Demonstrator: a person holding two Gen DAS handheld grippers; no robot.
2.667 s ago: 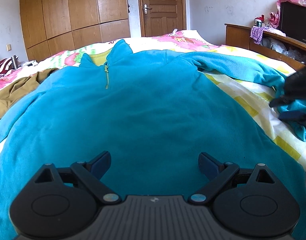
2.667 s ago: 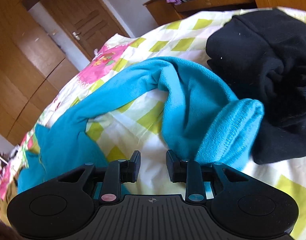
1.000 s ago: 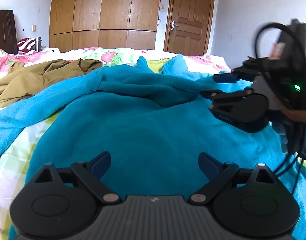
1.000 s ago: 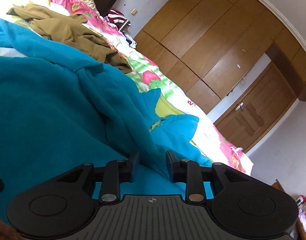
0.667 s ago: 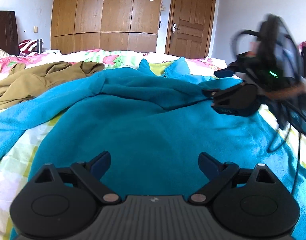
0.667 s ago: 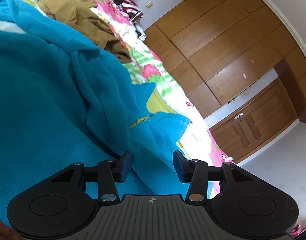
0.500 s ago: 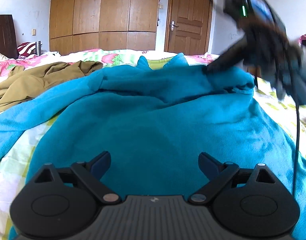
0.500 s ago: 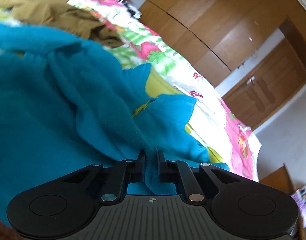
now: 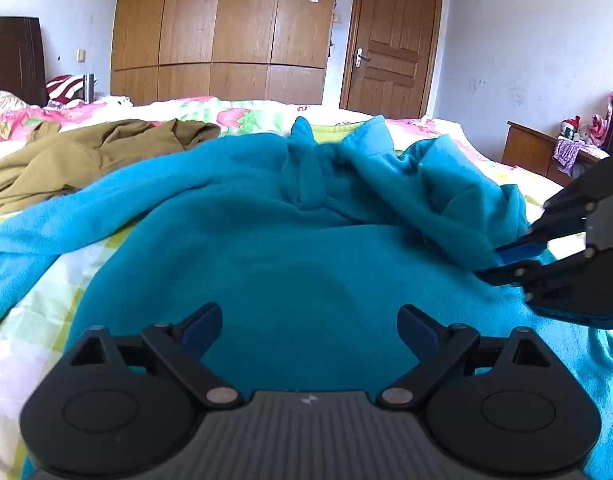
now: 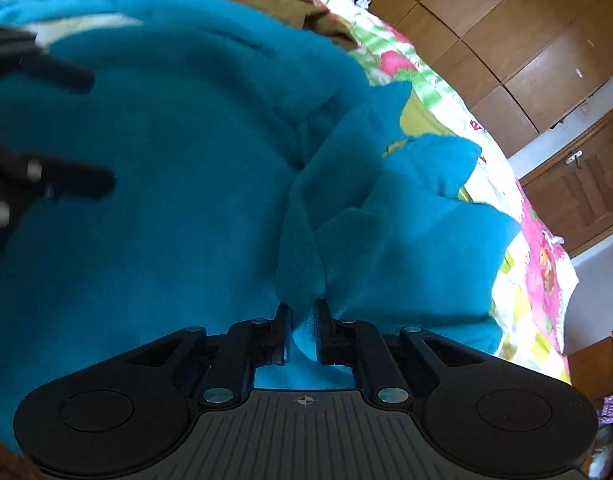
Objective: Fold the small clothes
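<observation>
Right claw (image 10: 303, 330) easing open, teal fleece (image 10: 186, 152) fold between its pads; left claw (image 9: 308, 330) released. Lay fold flat before withdrawing.

light: bright daylight | edges: fisheye bending, dark corners | blur: right view's left edge

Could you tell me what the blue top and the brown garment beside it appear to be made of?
Blue top: probably fleece, with a matte, fuzzy nap and soft thick folds. Brown garment: likely a thinner woven cloth such as cotton, smooth and matte with sharper creases.
</observation>
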